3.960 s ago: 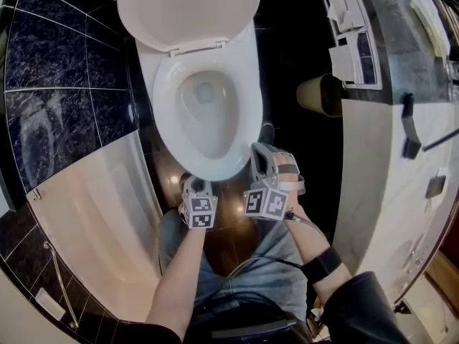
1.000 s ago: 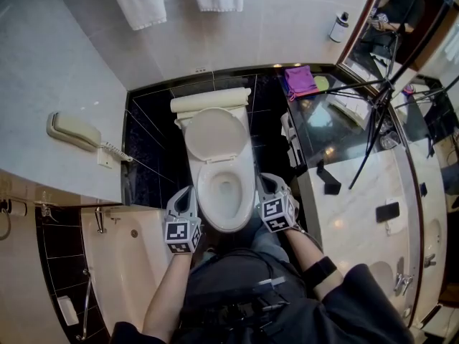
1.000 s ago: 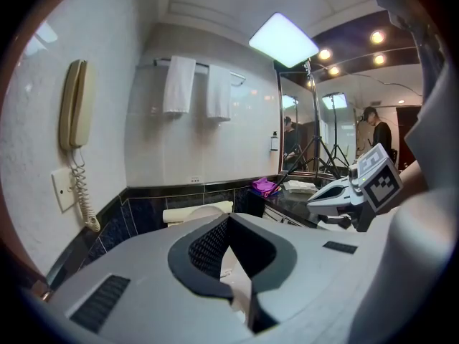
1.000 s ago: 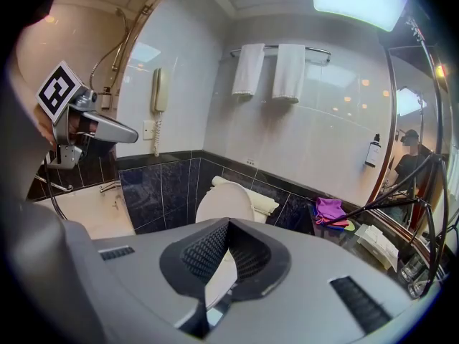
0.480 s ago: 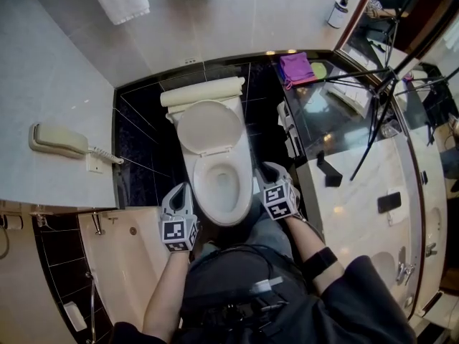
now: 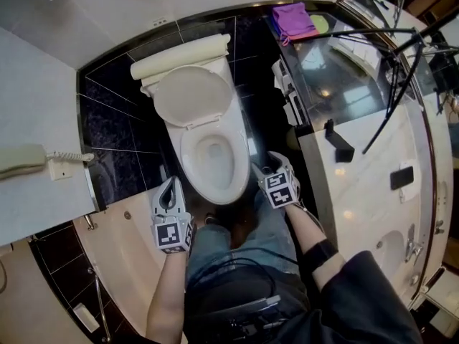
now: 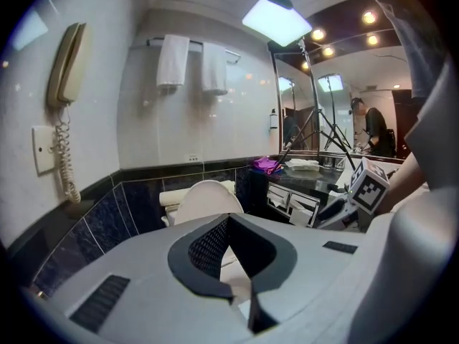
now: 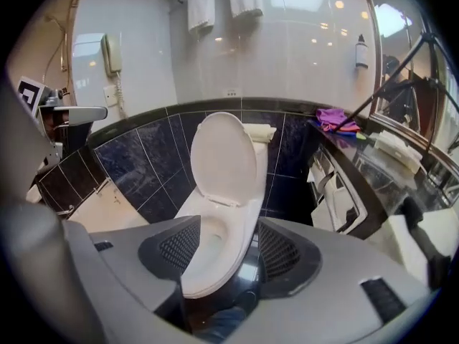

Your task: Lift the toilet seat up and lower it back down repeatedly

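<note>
The head view looks from above the person almost straight down. The toilet [image 6: 208, 156] lies at mid-frame some way below, with the back wall toward the top, the bathtub [image 6: 122, 264] at lower left and the marble bench [image 6: 373, 192] down the right. The left gripper view sits low off the bowl's left side and faces roughly level toward the back wall, so the raised lid [image 7: 204, 199] shows low and the towels [image 7: 190, 63] high. The right gripper view sits off the bowl's front right, tilted down and close to the rim. All three views share the toilet, the wall phone [image 6: 21, 160] and the purple cloth [image 6: 292, 18].
</note>
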`<state>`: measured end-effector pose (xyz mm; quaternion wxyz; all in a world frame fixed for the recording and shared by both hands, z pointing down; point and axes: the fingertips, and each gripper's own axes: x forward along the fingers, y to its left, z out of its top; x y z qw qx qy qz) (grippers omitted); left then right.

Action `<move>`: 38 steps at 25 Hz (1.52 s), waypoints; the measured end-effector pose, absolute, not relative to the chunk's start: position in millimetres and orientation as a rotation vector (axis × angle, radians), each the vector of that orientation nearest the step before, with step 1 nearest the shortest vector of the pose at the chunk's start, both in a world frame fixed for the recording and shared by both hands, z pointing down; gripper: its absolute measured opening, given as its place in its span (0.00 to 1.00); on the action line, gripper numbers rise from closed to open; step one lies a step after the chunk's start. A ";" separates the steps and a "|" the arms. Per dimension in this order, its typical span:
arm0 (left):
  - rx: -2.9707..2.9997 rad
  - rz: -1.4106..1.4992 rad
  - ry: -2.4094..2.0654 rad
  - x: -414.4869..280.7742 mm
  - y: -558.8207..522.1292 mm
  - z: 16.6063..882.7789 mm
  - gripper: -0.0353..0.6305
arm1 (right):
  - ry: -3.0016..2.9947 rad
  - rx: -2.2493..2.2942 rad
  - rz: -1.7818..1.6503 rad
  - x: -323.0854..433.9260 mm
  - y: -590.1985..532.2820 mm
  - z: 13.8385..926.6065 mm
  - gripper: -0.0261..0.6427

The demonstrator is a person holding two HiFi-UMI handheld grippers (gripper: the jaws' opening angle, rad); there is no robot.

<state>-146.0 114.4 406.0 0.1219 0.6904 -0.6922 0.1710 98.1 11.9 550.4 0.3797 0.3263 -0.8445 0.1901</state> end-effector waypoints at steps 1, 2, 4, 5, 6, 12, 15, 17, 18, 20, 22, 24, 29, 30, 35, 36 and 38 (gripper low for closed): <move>2.000 0.502 -2.029 -149.9 116.5 416.8 0.05 | -2.143 0.836 0.524 99.8 15.5 567.3 0.45; 1.988 0.513 -2.031 -152.9 118.0 428.6 0.05 | -2.133 0.838 0.561 100.4 17.9 584.2 0.45; 1.976 0.548 -2.014 -154.7 120.2 454.7 0.05 | -2.116 0.834 0.615 101.3 21.9 620.1 0.45; 1.971 0.563 -2.003 -154.3 121.4 468.9 0.05 | -2.107 0.833 0.633 103.2 24.1 640.1 0.45; 1.966 0.573 -1.993 -153.6 122.6 483.1 0.05 | -2.097 0.834 0.652 106.7 27.2 662.3 0.45; 1.925 0.597 -1.986 -157.4 131.9 554.4 0.05 | -2.013 0.852 0.783 117.0 53.7 762.5 0.45; 1.916 0.617 -1.977 -156.6 132.8 583.1 0.05 | -2.001 0.853 0.888 117.0 65.3 803.7 0.45; 1.912 0.628 -1.971 -155.9 132.7 598.5 0.05 | -1.990 0.862 0.999 116.9 74.4 828.1 0.45; 1.909 0.633 -1.968 -155.9 132.3 604.2 0.05 | -1.975 0.870 1.065 117.8 80.3 840.9 0.45; 1.906 0.639 -1.967 -157.2 132.0 613.5 0.05 | -1.942 0.894 1.207 118.5 89.6 861.9 0.45; 1.904 0.647 -1.966 -159.3 132.4 621.5 0.05 | -1.917 0.920 1.327 115.9 93.7 875.1 0.44; 1.903 0.658 -1.960 -161.0 132.9 628.1 0.05 | -1.908 0.929 1.414 111.9 96.5 887.5 0.44; 1.887 0.672 -1.942 -159.7 138.7 645.6 0.05 | -1.877 0.968 1.630 106.0 97.1 919.4 0.40; 1.889 0.676 -1.939 -159.1 139.9 649.0 0.05 | -1.869 0.978 1.662 105.5 95.9 925.6 0.39; 1.878 0.701 -1.921 -159.3 145.0 661.3 0.05 | -1.861 0.970 1.779 98.1 95.4 939.5 0.36; 1.873 0.702 -1.919 -160.3 145.6 663.1 0.05 | -1.864 0.971 1.792 97.3 95.1 939.3 0.35; 1.855 0.700 -1.913 -162.1 146.2 666.1 0.05 | -1.860 0.983 1.805 96.7 94.4 938.7 0.34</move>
